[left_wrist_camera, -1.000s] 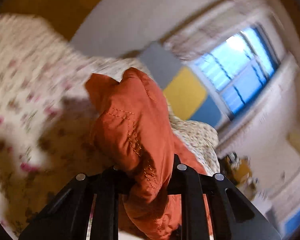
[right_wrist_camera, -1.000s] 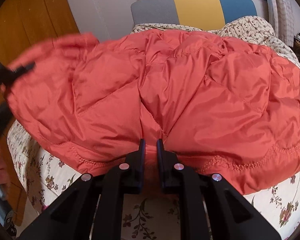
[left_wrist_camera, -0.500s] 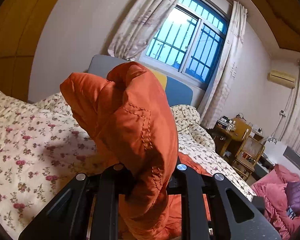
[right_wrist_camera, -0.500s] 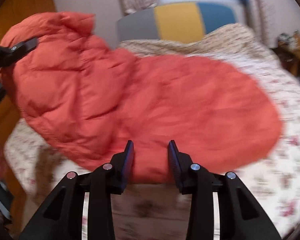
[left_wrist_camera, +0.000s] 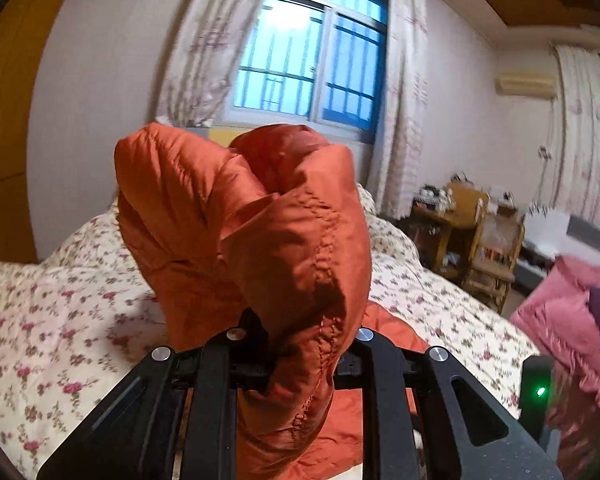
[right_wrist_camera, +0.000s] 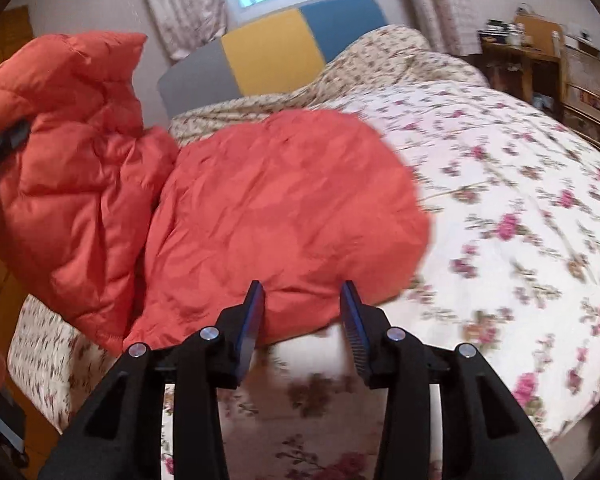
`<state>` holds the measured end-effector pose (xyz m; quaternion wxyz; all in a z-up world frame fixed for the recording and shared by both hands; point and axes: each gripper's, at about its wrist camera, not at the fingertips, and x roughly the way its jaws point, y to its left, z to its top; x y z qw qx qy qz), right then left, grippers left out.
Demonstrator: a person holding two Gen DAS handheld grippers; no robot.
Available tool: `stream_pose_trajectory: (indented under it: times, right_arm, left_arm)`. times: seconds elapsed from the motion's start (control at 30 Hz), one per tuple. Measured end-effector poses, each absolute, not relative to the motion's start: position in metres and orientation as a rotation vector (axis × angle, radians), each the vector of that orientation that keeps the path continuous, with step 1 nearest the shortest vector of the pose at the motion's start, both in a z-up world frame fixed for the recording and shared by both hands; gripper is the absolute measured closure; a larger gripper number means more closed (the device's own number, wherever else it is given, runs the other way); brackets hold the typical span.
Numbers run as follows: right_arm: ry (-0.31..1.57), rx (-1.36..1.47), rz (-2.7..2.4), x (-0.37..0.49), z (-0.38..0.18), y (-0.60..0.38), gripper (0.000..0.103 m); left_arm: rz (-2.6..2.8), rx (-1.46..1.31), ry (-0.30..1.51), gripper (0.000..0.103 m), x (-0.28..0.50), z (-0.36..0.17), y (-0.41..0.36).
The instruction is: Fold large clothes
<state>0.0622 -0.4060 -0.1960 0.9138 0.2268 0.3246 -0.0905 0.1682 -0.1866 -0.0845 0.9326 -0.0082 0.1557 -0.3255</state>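
Note:
An orange quilted puffer jacket [right_wrist_camera: 284, 208] lies in a mound on the floral bedspread [right_wrist_camera: 520, 208]. My left gripper [left_wrist_camera: 300, 332] is shut on a bunched part of the jacket [left_wrist_camera: 260, 232] and holds it raised above the bed; that raised part shows at the left of the right wrist view [right_wrist_camera: 64, 152], with the left gripper's tip at the frame edge. My right gripper [right_wrist_camera: 304, 312] is open and empty, its fingers just in front of the jacket's near edge, above the bedspread.
A grey, yellow and blue headboard [right_wrist_camera: 272, 52] and a window [left_wrist_camera: 308, 60] are behind the bed. A wooden desk and chair [left_wrist_camera: 472, 232] stand right of the bed. A pink quilt [left_wrist_camera: 568, 320] lies at the far right. A wooden wall panel [left_wrist_camera: 4, 120] is on the left.
My right gripper has let go of the jacket's hem and opened wide, and the jacket body has dropped onto the bed. My left gripper has lifted its bunched part higher.

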Motion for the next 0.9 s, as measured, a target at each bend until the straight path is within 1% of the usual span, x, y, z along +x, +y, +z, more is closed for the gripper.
stream_pose_trajectory:
  times: [0.37, 0.5, 0.57, 0.63, 0.67, 0.8, 0.9]
  right_arm:
    - [0.656, 0.559, -0.346, 0.018, -0.195, -0.455, 0.062]
    - [0.638, 0.576, -0.358, 0.005, -0.189, -0.464, 0.062]
    - [0.619, 0.589, -0.348, 0.0, -0.183, -0.466, 0.062]
    - [0.601, 0.589, -0.334, -0.001, -0.176, -0.468, 0.061]
    - [0.597, 0.579, -0.335, 0.0, -0.173, -0.47, 0.061]
    - [0.587, 0.574, -0.33, 0.003, -0.167, -0.472, 0.061]
    - [0.522, 0.623, -0.263, -0.002, -0.155, -0.474, 0.061]
  left_arm:
    - [-0.766, 0.119, 0.367, 0.085, 0.159, -0.114, -0.258]
    - [-0.799, 0.216, 0.402, 0.084, 0.154, -0.135, -0.29]
    - [-0.814, 0.269, 0.412, 0.082, 0.151, -0.148, -0.304]
    - [-0.843, 0.28, 0.423, 0.07, 0.149, -0.162, -0.315]
    - [-0.848, 0.269, 0.428, 0.068, 0.148, -0.168, -0.317]
    - [-0.851, 0.267, 0.408, 0.067, 0.145, -0.181, -0.32]
    - [-0.867, 0.273, 0.398, 0.067, 0.144, -0.184, -0.317]
